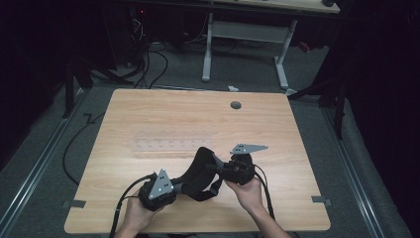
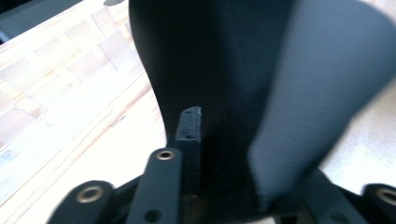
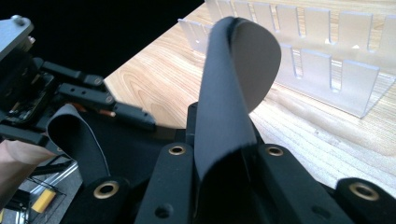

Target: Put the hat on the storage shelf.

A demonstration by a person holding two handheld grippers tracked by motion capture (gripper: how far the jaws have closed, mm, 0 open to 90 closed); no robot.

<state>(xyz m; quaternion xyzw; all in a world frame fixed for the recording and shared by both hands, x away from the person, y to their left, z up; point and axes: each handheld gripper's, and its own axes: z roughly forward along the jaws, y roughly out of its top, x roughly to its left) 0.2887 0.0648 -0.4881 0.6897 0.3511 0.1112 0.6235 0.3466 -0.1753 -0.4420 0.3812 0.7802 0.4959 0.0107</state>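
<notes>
Jaws of both grippers, left gripper (image 1: 157, 191) and right gripper (image 1: 236, 171), clamped on black cloth (image 1: 199, 171); we judge it light, limp, best pinched at edges.

A pale wooden worktop (image 1: 148, 114) stands on grey carpet floor (image 1: 49, 163) in a dark room. At twelve o'clock, a white-legged desk (image 1: 247, 34); at eleven, black cables (image 1: 148, 64) trail.

On the table (image 1: 148, 109) in front of me, low in the frame's centre, a strip of cloth (image 1: 200, 171) arches between my left gripper (image 1: 174, 191) at lower left and right gripper (image 1: 218, 168) just right of centre. Behind them, toward mid-frame, lies a slotted rack (image 1: 163, 146). A round port (image 1: 236, 105) sits near the table's far edge.
</notes>
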